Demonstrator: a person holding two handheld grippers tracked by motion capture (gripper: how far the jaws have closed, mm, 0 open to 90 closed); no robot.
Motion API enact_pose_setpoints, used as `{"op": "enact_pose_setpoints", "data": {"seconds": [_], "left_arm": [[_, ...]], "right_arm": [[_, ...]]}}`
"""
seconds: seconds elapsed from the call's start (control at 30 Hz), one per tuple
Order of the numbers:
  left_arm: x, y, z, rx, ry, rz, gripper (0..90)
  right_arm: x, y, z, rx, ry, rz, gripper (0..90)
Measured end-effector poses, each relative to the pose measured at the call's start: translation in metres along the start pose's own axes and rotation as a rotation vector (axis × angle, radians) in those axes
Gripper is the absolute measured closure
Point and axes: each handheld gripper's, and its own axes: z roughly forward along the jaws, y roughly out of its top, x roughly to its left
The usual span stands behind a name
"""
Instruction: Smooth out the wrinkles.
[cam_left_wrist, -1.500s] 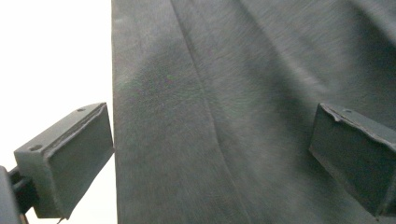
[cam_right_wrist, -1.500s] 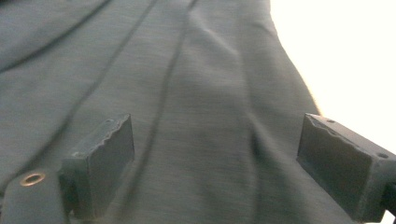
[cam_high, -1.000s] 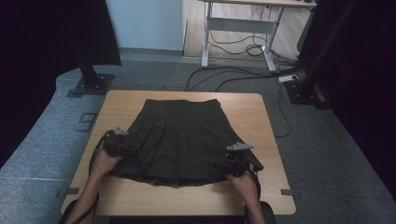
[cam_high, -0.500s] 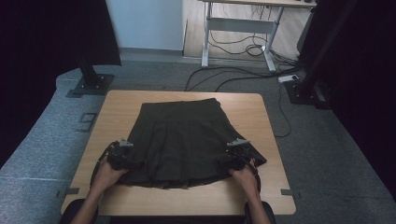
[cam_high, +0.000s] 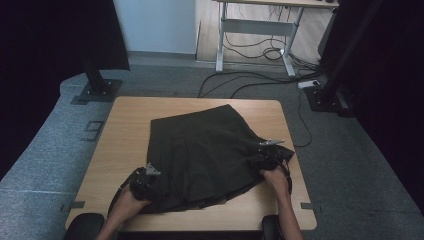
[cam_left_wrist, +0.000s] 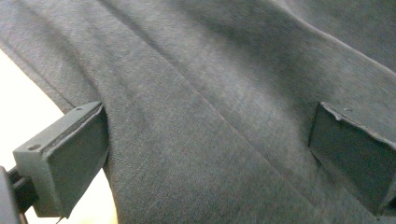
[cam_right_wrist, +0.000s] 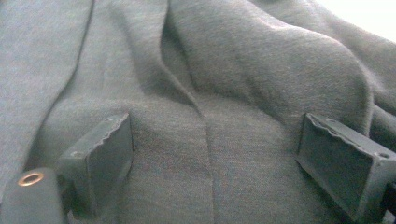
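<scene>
A dark grey pleated skirt (cam_high: 210, 150) lies spread and skewed on the wooden table (cam_high: 125, 135), waistband at the far side. My left gripper (cam_high: 145, 182) rests on the skirt's near left hem corner. In the left gripper view this gripper (cam_left_wrist: 210, 158) is open, its jaws wide apart with the skirt cloth (cam_left_wrist: 210, 93) lying between them. My right gripper (cam_high: 267, 155) sits at the right hem corner. In the right gripper view it (cam_right_wrist: 222, 163) is open too, straddling a rumpled fold of the skirt (cam_right_wrist: 261, 60).
Bare tabletop (cam_high: 280, 117) runs around the skirt, widest on the left. Grey carpet surrounds the table. Cables (cam_high: 250, 80) and a desk frame (cam_high: 255, 30) lie beyond the far edge, with black stands (cam_high: 97, 85) at the left and at the right (cam_high: 325, 95).
The skirt has turned anticlockwise on the table. My left gripper moved nearer and to the right with the hem; my right gripper moved farther away and to the right.
</scene>
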Motion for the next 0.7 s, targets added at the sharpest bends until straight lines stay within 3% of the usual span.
{"op": "enact_pose_setpoints", "data": {"seconds": [0.1, 0.17, 0.2, 0.23, 0.37, 0.47, 0.5, 0.57, 0.6, 0.63, 0.7], "left_arm": [[-0.006, 0.001, 0.001, 0.002, -0.015, 0.019, 0.0], [-0.003, 0.001, 0.0, 0.003, -0.036, 0.018, 0.0], [0.002, 0.001, -0.002, -0.002, -0.076, 0.018, 0.0], [0.002, 0.001, -0.002, -0.002, -0.076, 0.018, 0.0], [0.018, 0.001, -0.009, -0.022, -0.163, -0.033, 0.5], [0.037, 0.009, -0.025, -0.093, -0.118, -0.045, 2.0], [0.037, 0.009, -0.025, -0.093, -0.118, -0.045, 1.9], [0.051, 0.018, -0.031, -0.121, -0.079, -0.051, 2.0], [0.068, 0.028, -0.034, -0.137, -0.033, -0.064, 2.4], [0.068, 0.028, -0.034, -0.137, -0.033, -0.064, 2.8], [0.086, 0.04, -0.033, -0.162, 0.011, -0.081, 4.0]], "right_arm": [[-0.005, 0.0, 0.0, 0.002, 0.001, 0.0, 10.3], [-0.005, 0.0, 0.0, 0.003, 0.002, -0.001, 10.2], [-0.005, 0.001, -0.001, 0.01, -0.001, 0.001, 9.9], [-0.005, 0.001, -0.001, 0.01, -0.001, 0.001, 9.9], [-0.001, 0.0, -0.008, 0.009, 0.016, 0.009, 9.7], [0.003, 0.001, -0.014, -0.001, 0.022, 0.001, 9.7], [0.003, 0.001, -0.014, -0.001, 0.022, 0.001, 9.7], [0.007, 0.001, -0.017, -0.003, 0.033, 0.0, 9.7], [0.011, 0.002, -0.02, -0.011, 0.043, -0.008, 9.7], [0.011, 0.002, -0.02, -0.011, 0.043, -0.008, 9.7], [0.015, 0.002, -0.023, -0.019, 0.053, -0.013, 9.8]]}}
